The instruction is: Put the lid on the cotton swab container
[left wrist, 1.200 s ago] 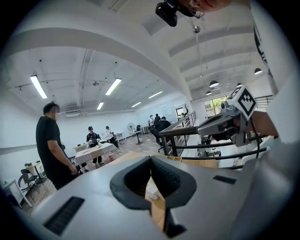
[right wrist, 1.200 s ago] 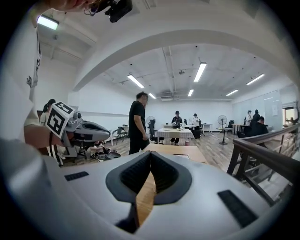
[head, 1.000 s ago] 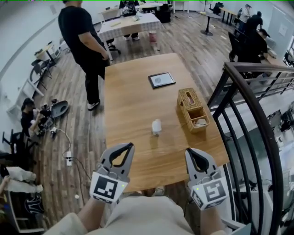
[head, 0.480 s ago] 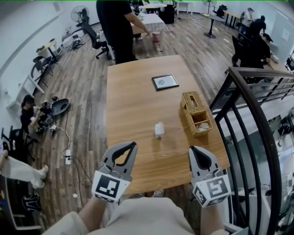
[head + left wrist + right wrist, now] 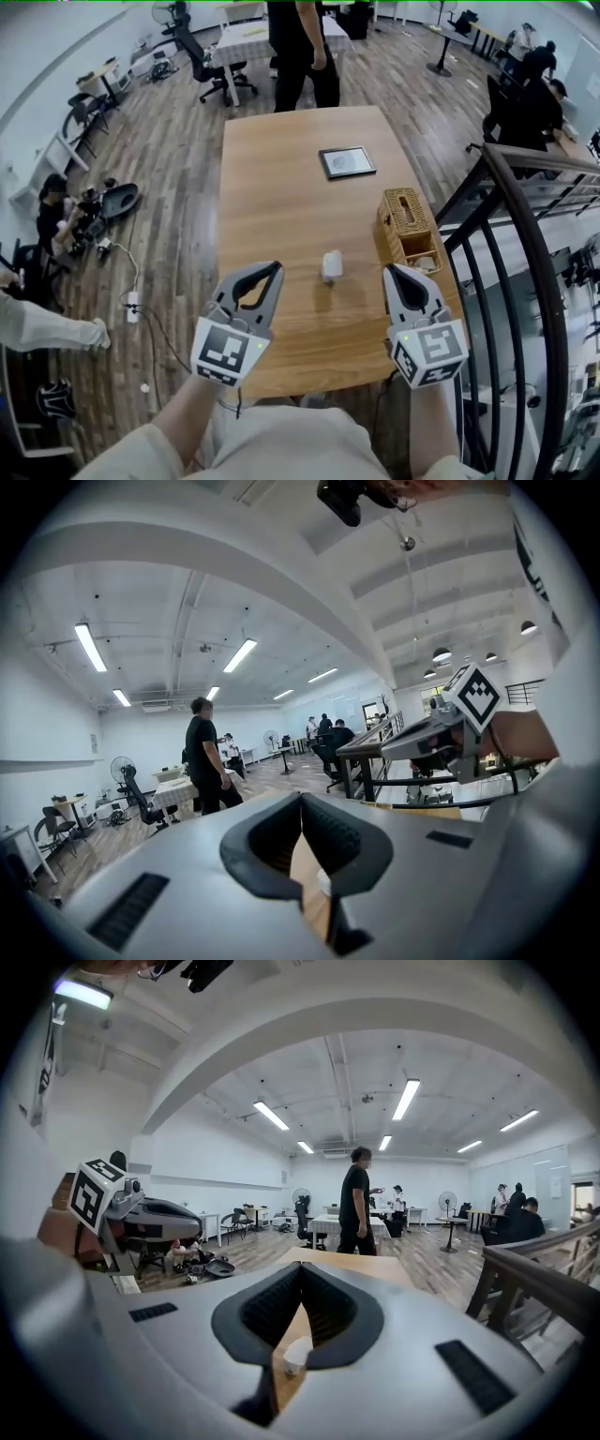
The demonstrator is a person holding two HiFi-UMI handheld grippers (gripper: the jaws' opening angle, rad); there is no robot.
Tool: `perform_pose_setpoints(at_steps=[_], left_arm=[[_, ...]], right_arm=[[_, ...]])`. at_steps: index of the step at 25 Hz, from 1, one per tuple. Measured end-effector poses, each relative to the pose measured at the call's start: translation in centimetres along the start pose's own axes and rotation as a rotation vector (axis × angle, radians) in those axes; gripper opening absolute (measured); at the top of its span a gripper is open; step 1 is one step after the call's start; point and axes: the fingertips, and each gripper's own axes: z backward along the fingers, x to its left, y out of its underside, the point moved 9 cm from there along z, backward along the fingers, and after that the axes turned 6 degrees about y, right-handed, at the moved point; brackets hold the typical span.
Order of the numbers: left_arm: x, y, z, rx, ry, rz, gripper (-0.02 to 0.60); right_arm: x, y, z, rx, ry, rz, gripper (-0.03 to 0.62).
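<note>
A small white cotton swab container [image 5: 332,265] stands on the wooden table [image 5: 272,206], a little toward the near edge. I cannot make out a separate lid. My left gripper [image 5: 275,270] hangs over the near edge, left of the container and apart from it, shut with nothing held. To the container's right, my right gripper [image 5: 391,272] is likewise shut and empty. In the left gripper view the container [image 5: 322,883] shows through the gap below the closed tips of the left gripper [image 5: 301,797]. The right gripper view shows the container [image 5: 295,1353] the same way under the right gripper [image 5: 301,1267].
A wicker basket [image 5: 409,230] sits along the table's right edge, close to my right gripper. A dark framed tablet [image 5: 347,161] lies farther back. A person in black [image 5: 300,47] stands at the far end. A black metal railing [image 5: 511,234] runs along the right.
The person in black has walked from the table's left side to its far end. Both grippers have risen slightly in the view, toward the container; both stay shut.
</note>
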Motion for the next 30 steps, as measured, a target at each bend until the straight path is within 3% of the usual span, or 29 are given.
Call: perform_pose_setpoints(at_steps=[4,11,22,30], left_arm=[[1.8,3.6,-2.3,0.067,-0.007,0.041,0.023],[3.6,7.0,-6.9,0.109,0.007,0.056,0.023],[5.0,15.8,-11.3,0.220,0.040,0.113,0.023],[6.2,18.6,-12.8,0.239,0.040,0.127,0.023]], right_arm=[[-0.6,2.4,-4.5,0.067,-0.004,-0.001,0.026],[-1.4,8.1,-10.9,0.190,-0.022,-0.029,0.026],[-1.0,15.6,-17.0,0.283,-0.056,-0.063,0.026],[-0.8,19.6,-21.5,0.353,-0.084,-0.046,0.026]])
